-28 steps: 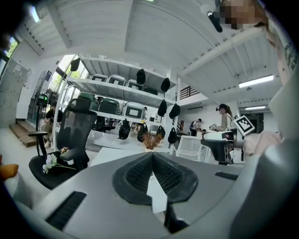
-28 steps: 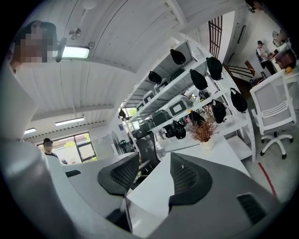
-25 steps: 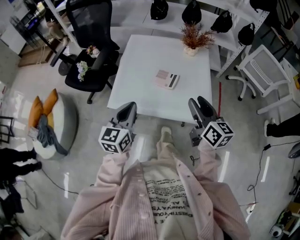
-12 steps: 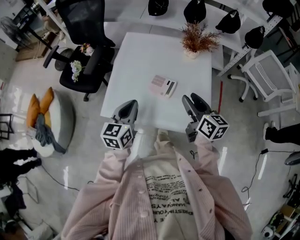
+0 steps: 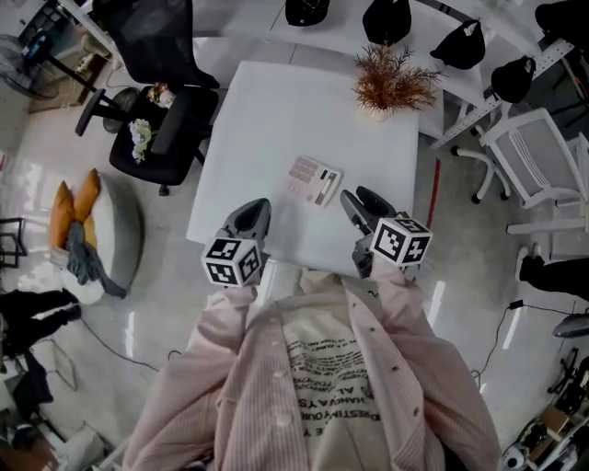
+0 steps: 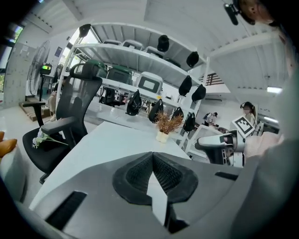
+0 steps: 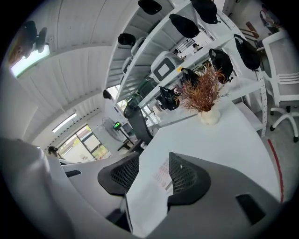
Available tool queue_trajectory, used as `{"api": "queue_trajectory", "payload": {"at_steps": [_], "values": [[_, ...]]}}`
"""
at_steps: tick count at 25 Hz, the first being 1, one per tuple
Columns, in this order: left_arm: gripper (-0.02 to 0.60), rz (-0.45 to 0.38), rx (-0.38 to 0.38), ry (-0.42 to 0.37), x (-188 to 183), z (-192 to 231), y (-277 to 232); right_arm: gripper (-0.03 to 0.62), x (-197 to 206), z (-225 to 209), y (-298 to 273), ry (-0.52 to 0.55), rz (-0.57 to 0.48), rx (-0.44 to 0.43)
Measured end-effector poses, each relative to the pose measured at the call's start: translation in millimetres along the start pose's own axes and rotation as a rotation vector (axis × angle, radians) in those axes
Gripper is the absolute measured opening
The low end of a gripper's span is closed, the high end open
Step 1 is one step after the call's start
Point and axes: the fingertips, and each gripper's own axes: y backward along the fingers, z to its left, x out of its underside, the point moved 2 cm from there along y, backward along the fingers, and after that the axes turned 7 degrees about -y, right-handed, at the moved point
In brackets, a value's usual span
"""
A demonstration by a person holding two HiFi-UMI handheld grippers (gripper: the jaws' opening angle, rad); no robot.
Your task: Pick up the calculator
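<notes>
A pale pink calculator (image 5: 313, 180) lies flat near the middle of the white table (image 5: 276, 110). My right gripper (image 5: 354, 199) hovers over the table's near edge, a short way right of and nearer than the calculator. Its jaws stand open with nothing held. In the right gripper view the calculator (image 7: 163, 176) shows in the gap of the right gripper (image 7: 152, 169), still some distance ahead. My left gripper (image 5: 252, 212) hangs over the near left edge, its pads together. In the left gripper view the left gripper (image 6: 152, 158) faces bare tabletop; the calculator is hidden.
A dried plant in a white pot (image 5: 386, 87) stands at the table's far right. A black office chair (image 5: 156, 101) is left of the table and a white chair (image 5: 543, 175) to the right. Shelving with black bags (image 5: 386, 18) runs behind. A cushion seat (image 5: 92, 230) lies on the floor.
The person has stepped up to the table. Both grippers have come forward over its near edge, and the right one has closed in on the calculator.
</notes>
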Motion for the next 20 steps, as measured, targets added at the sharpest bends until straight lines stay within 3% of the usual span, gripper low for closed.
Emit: {"api": "queue_trajectory", "payload": {"at_steps": [8,20], "values": [[0.002,0.069,-0.006,0.036,22,2,-34,0.178,24,-33,-31,-0.079,0.110,0.015],[0.002,0.167,0.007,0.079,57,13,-58,0.179,51,-73,-65,-0.183,0.158,0.112]]}}
